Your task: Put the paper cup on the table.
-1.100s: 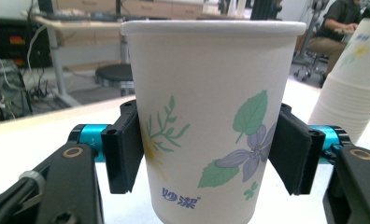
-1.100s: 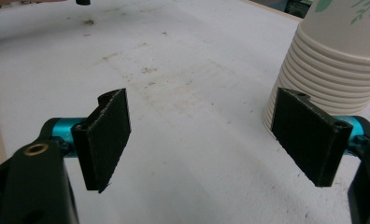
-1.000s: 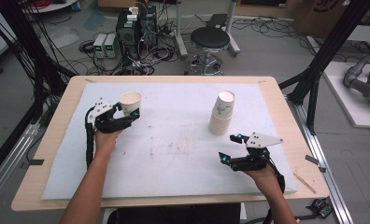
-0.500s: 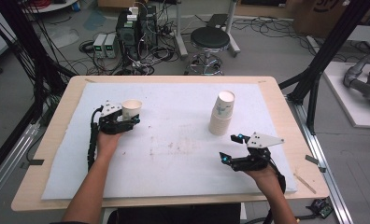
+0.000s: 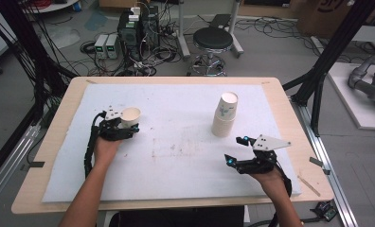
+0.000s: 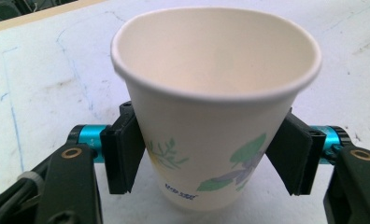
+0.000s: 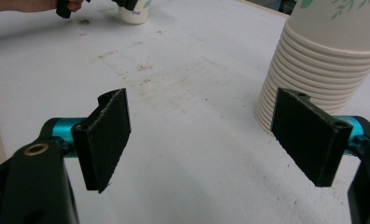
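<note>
Left gripper clamps an upright paper cup near the tabletop's left edge; right gripper stands open beside the cup stack.

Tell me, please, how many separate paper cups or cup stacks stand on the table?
2: a single cup held between the jaws of the left claw, and a nested stack right of centre, beyond the open right claw. The stack's count is unclear.

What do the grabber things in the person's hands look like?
Each hand-held gripper, left and right, is black with flat rectangular pads, shiny blue metal pieces behind them and a grey three-cornered plate on top. A black cable trails from each. The forearms are bare, with no sleeves.
</note>
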